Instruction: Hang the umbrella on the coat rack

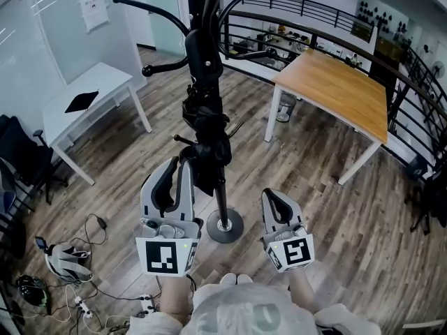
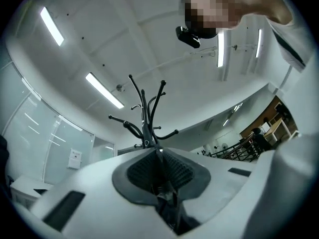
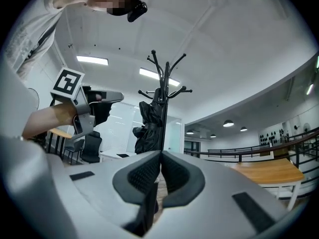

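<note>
We saw the coat rack standing in the middle of the head view, its black pole running down to a round base on the wooden floor. The umbrella, black and folded, hung against the pole below the upper arms. We could not tell which hook bore it.

The left gripper sat at the lower left of centre, its tips just beside the umbrella's lower end. In its own view the left gripper had its dark pads pressed together with nothing between them, and the coat rack rose above them against the ceiling. The right gripper sat lower and to the right of the pole, well clear of the umbrella.

In the right gripper view the right gripper also had its jaws together and empty. Beyond them we saw the umbrella draped on the coat rack, with the left gripper at the left, apart from the fabric.

A white table stood at the upper left of the head view and a wooden table at the upper right.
</note>
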`<state>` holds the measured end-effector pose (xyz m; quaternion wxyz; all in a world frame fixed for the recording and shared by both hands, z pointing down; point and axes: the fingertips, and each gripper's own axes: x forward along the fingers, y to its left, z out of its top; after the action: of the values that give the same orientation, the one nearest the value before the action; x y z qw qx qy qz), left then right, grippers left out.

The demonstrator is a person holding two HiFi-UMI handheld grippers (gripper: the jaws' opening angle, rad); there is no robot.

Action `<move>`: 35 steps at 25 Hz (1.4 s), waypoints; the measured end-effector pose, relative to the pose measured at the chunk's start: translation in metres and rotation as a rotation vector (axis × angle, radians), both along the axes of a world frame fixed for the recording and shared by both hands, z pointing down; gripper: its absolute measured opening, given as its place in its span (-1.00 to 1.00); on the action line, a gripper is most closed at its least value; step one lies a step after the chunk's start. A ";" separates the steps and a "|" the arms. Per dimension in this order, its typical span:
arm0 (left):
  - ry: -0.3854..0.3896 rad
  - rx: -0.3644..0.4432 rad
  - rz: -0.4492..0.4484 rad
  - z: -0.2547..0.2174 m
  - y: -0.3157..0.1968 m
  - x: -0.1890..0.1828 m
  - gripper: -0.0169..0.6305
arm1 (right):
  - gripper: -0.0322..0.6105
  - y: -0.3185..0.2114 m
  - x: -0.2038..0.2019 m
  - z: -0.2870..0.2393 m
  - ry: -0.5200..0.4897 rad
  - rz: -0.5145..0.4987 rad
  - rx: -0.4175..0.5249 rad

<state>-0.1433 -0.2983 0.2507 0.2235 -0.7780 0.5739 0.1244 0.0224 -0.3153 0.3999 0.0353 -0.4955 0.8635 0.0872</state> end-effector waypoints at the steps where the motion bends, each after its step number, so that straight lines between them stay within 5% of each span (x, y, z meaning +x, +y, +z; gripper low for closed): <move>1: 0.009 -0.001 -0.008 0.008 0.002 -0.001 -0.78 | -0.80 -0.001 -0.002 -0.002 0.000 -0.003 0.005; 12: 0.045 -0.245 -0.120 0.138 -0.002 -0.011 -0.87 | -0.81 0.001 -0.020 0.015 0.008 -0.048 -0.056; 35: 0.013 -0.263 -0.140 0.141 0.000 -0.017 -0.87 | -0.80 0.003 -0.021 0.017 -0.040 -0.051 -0.093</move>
<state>-0.1602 -0.2984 0.3921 0.1241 -0.7578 0.6394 0.0372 0.0018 -0.3121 0.4172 0.0315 -0.4759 0.8782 0.0360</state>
